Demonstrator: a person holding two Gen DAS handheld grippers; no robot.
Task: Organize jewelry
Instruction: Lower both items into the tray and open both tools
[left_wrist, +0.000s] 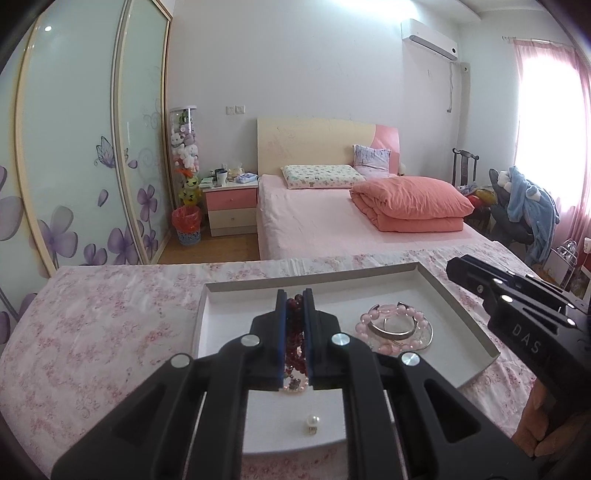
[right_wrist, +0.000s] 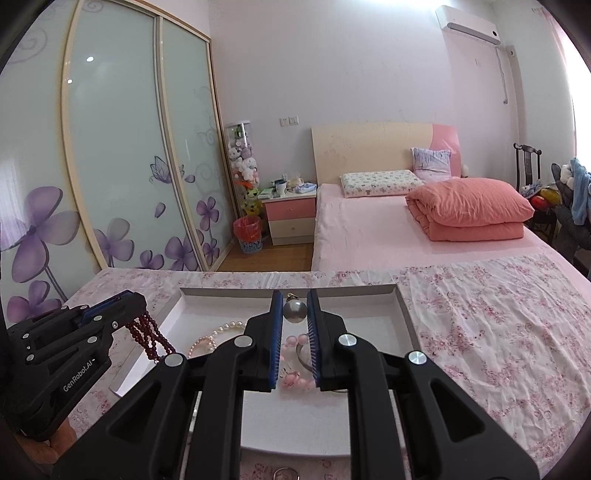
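Pink bed (left_wrist: 332, 218), floral wardrobe (left_wrist: 74, 147), bright window (left_wrist: 546, 122)

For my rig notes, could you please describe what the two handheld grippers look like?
Both are matte black plastic with round silver pivot bolts and blue ribbed pads lining their fingers. The left gripper reads "GenRobot.AI" in white; the right gripper shows "DAS". No cables or sleeves visible.
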